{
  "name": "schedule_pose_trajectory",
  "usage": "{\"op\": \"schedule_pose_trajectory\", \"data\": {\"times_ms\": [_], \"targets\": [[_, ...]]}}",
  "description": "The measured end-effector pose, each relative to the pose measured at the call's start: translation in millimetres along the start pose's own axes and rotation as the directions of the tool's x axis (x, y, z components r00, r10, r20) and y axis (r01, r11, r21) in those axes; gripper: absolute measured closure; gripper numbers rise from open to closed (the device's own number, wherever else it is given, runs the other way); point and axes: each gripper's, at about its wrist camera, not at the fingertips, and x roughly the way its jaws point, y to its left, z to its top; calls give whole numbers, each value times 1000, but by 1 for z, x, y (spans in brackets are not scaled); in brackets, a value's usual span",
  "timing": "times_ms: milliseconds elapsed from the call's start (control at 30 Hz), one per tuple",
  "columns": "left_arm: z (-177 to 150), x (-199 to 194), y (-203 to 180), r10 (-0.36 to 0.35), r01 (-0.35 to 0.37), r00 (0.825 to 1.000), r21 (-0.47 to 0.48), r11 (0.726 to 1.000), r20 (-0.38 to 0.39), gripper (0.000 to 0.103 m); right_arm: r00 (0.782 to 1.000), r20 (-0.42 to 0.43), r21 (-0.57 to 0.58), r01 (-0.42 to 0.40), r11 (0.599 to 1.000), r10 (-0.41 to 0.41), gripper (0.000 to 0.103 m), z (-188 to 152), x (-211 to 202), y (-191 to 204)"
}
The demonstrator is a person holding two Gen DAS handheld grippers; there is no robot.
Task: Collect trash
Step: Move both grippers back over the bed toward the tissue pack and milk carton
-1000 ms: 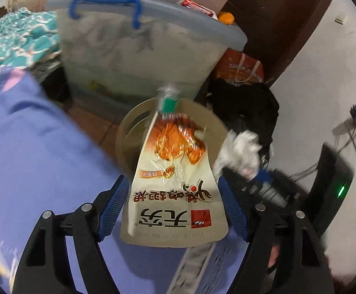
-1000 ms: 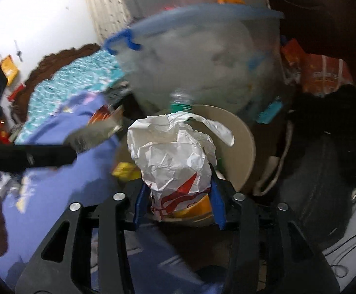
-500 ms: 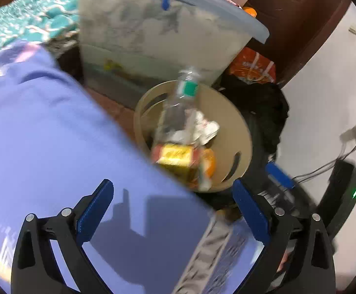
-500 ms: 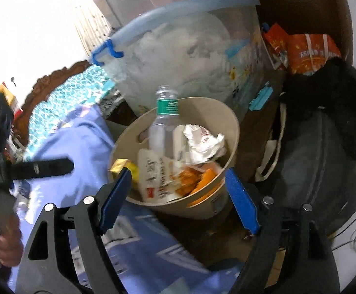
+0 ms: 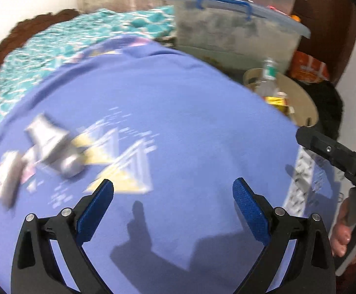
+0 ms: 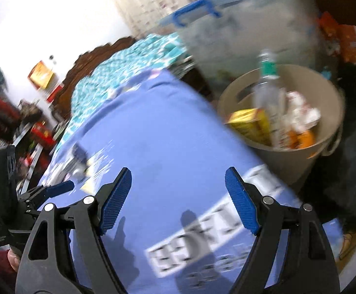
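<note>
Left wrist view
Left gripper [image 5: 173,210]: its two blue, bumpy pads are spread wide with nothing between them. It hangs over the purple cloth.
Trash on the cloth: a blurry silver wrapper [image 5: 53,150] lies up and to the left of the gripper, well apart from it. A smaller pale scrap [image 5: 6,178] lies just beside it, further left.
Purple cloth [image 5: 178,122]: soft and smooth, with yellow and white triangle shapes printed on it. It fills most of the view.
Trash bin [image 5: 298,98]: round and tan, past the far right edge of the cloth. A clear bottle [image 5: 268,78] with a green label stands in it.
Around: a big see-through storage box [image 5: 234,31] with a blue handle sits behind the bin. A teal patterned blanket [image 5: 67,41] lies beyond the cloth. The right gripper's black body shows at the right edge, held by a hand [image 5: 344,232].

Right wrist view
Right gripper [image 6: 178,201]: its blue pads are wide apart and hold nothing. It is over the purple cloth [image 6: 158,134].
Trash bin [image 6: 325,152]: up and to the right of the gripper, near it. Inside are the clear bottle [image 6: 267,90], a yellow packet [image 6: 249,122], white crumpled paper [image 6: 300,112] and something orange.
Silver wrapper [image 6: 77,164]: far left on the cloth, blurry, close to the left gripper's blue tip [image 6: 60,187].
Around: the storage box [image 6: 239,31] stands behind the bin.
</note>
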Motion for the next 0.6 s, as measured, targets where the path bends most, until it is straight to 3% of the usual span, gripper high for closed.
{"op": "schedule_pose_trajectory", "data": {"times_ms": [300,600], "targets": [[-47,-25,72,126,-124,992,-124,985,9,9,994,-87,-105,-75,992,66,24,-20,24,74],[-86,-39,132,215,-214,976,-249,945,-24,9,984,-156,-198,-120,973,90,24,-36,45,130]]}}
